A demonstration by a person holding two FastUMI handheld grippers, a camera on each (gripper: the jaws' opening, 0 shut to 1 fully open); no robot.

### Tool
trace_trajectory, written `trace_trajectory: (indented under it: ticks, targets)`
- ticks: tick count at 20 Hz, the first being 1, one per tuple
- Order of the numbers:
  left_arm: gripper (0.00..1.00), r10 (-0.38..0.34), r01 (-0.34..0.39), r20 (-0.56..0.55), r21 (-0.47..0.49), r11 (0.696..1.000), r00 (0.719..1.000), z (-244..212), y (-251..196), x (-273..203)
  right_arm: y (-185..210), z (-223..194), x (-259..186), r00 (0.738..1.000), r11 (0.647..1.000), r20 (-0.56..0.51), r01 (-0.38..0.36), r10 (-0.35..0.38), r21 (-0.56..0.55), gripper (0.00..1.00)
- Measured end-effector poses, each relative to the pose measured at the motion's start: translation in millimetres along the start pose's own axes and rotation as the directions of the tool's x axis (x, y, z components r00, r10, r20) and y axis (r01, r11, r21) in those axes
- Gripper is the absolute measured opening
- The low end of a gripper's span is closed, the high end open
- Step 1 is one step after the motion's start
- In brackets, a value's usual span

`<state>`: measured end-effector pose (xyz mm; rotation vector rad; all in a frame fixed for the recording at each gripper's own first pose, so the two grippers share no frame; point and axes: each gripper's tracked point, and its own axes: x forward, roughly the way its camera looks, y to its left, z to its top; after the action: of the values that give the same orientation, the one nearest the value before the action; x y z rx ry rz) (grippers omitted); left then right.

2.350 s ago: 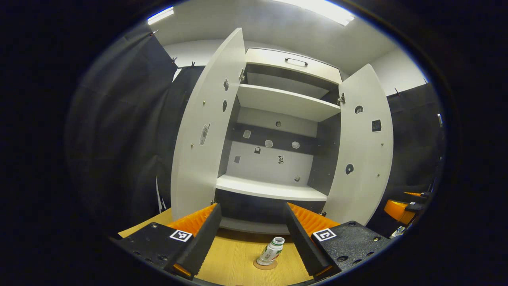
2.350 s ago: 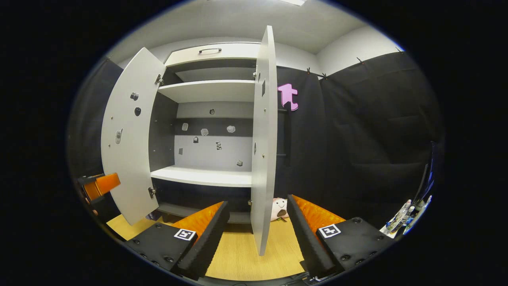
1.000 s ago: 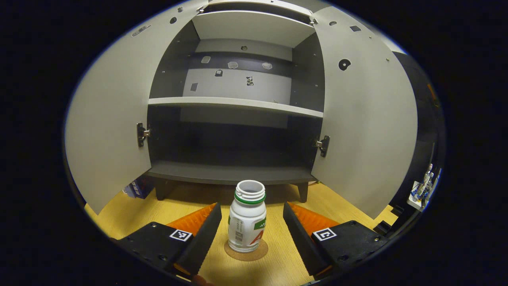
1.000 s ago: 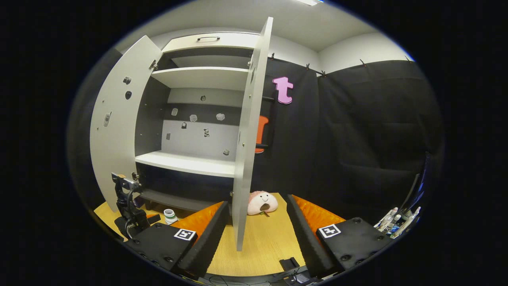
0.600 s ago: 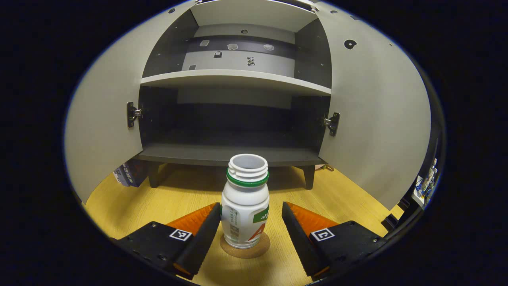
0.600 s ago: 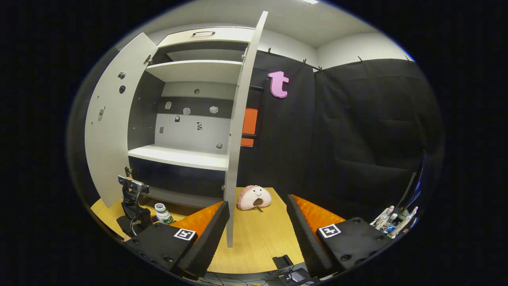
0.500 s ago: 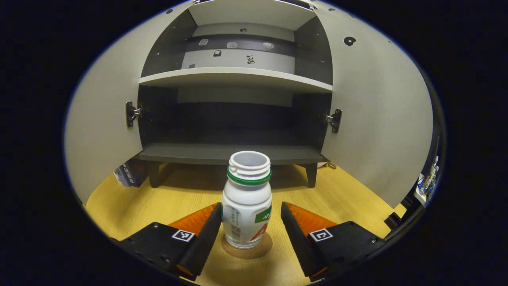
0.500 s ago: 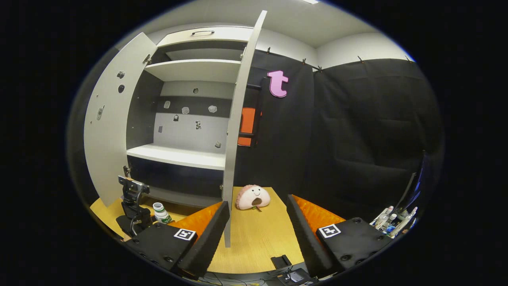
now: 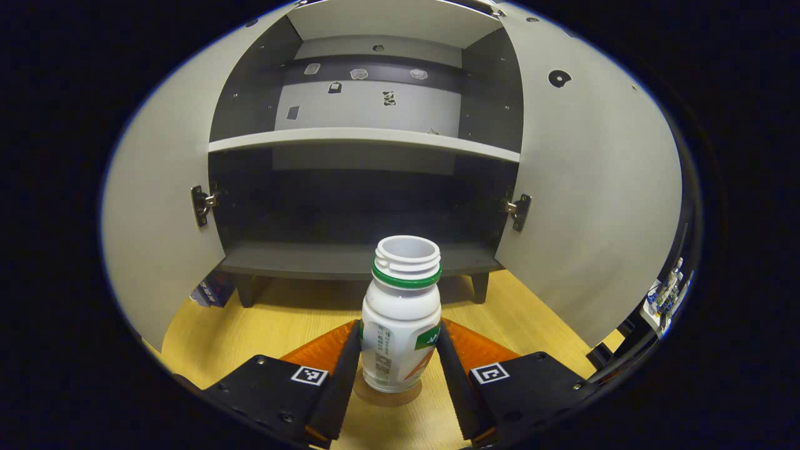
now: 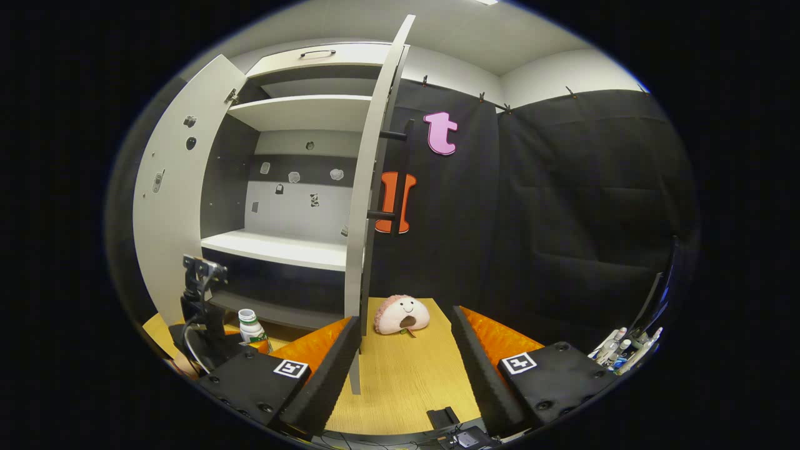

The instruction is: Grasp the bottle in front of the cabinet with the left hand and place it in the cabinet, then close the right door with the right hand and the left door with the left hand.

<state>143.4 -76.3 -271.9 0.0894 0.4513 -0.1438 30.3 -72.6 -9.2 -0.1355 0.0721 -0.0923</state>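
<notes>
Left gripper view has the action up close: the left tongs point(image 9: 398, 350) are pressed in on both sides of the bottle point(image 9: 400, 325), fingers against its lower body, clamped on it by the look of things. The bottle stands upright, uncapped, on a round coaster point(image 9: 386, 395) on the wooden floor point(image 9: 281, 319), just in front of the cabinet point(image 9: 365, 257). It is not lifted yet, I'd judge, so the grasp is only just made. Beyond the bottle, the cabinet's dark bottom shelf waits, with the left door point(image 9: 159, 206) and right door point(image 9: 590, 200) both swung wide. Everything else is left: lift, place, then close two doors.

Right gripper view adds what the close-up cannot: the right tongs point(image 10: 405, 350) sit apart, holding nothing, near the right door's point(image 10: 365, 206) edge. Farther from the cabinet, a plush toy point(image 10: 402, 315) lies on the floor, and the left tool appears at the bottle point(image 10: 252, 328), side-on.
</notes>
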Motion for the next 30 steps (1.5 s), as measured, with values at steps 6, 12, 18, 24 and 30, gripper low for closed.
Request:
trace_trajectory:
  ticks: [6,12,18,24,30]
  targets:
    - [0.69,-0.016,0.02,0.073,-0.061,0.998,0.997,97.2,4.4,-33.2,-5.0,7.4,13.8,0.999,0.998,0.023,-0.041,0.04,0.037,0.96]
    - [0.69,-0.043,0.047,0.103,-0.043,0.998,0.994,183.0,5.8,-51.2,-13.8,7.4,27.6,0.997,0.995,0.036,-0.072,0.069,0.063,0.96]
    - [0.69,-0.038,0.034,0.139,0.031,0.999,0.99,239.2,1.9,-46.0,-30.6,15.2,36.3,0.996,0.996,0.065,-0.059,0.055,0.074,0.96]
    - [0.69,-0.011,-0.016,0.228,0.119,0.993,0.974,302.4,-1.6,-28.5,-56.5,18.6,42.3,0.997,0.997,0.073,-0.029,0.023,0.077,0.91]
    - [0.69,-0.029,0.028,0.245,0.008,1.0,0.969,332.2,-8.3,8.4,-85.1,15.0,48.2,0.998,0.997,0.061,0.014,-0.019,0.081,0.96]
